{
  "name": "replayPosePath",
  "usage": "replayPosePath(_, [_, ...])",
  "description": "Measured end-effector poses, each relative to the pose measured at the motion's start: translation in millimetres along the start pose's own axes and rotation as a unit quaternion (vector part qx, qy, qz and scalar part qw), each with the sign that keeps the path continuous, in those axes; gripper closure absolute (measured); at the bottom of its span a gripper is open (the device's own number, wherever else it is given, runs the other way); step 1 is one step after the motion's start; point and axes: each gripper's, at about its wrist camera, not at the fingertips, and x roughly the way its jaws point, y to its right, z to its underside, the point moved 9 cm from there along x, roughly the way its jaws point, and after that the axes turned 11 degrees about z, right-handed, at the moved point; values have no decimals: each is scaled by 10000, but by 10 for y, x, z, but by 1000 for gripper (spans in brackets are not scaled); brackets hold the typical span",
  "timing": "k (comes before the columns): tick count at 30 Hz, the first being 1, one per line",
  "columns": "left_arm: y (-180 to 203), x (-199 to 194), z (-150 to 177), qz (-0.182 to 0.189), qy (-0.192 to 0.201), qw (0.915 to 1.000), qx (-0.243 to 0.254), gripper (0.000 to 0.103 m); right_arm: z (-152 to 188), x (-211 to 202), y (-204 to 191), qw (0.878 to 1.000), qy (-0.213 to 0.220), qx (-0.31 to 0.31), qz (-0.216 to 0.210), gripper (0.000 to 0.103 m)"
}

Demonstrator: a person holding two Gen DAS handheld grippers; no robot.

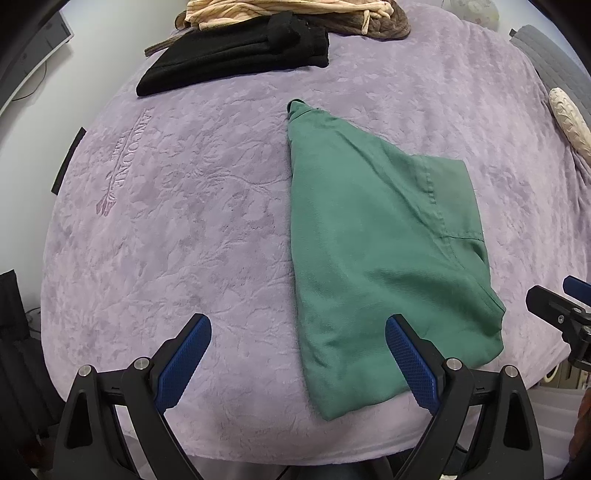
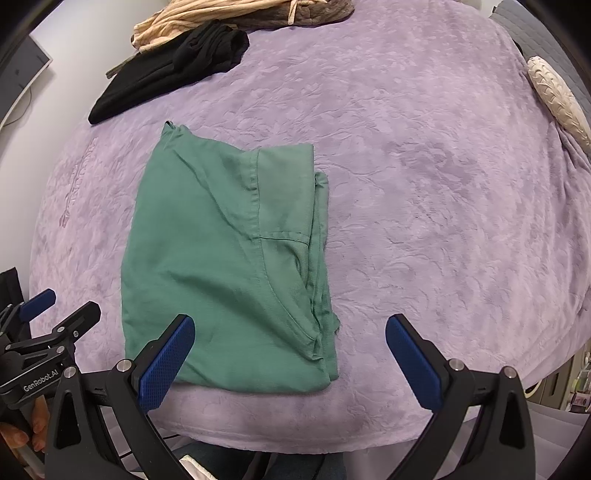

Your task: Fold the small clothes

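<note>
A green garment (image 1: 373, 240) lies folded lengthwise on the purple blanket (image 1: 184, 221), its near end close to the front edge. It also shows in the right wrist view (image 2: 221, 258). My left gripper (image 1: 297, 354) is open and empty, above the blanket's near edge, its right finger (image 1: 410, 365) over the garment's near end. My right gripper (image 2: 290, 354) is open and empty, its left finger (image 2: 166, 365) over the garment's near left corner. Each gripper shows at the edge of the other's view: the right gripper (image 1: 565, 314), the left gripper (image 2: 44, 343).
A folded black garment (image 1: 236, 55) lies at the far left, with a pile of beige striped and brown clothes (image 1: 295, 14) behind it. A cream textured pillow (image 1: 569, 118) sits at the right edge. The purple blanket (image 2: 443, 184) stretches right of the green garment.
</note>
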Motion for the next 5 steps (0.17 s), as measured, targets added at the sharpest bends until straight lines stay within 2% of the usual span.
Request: replayPosePath(5, [25, -16, 2, 21, 12, 10000, 29, 7, 5, 3, -18, 10000, -3, -1, 2, 0])
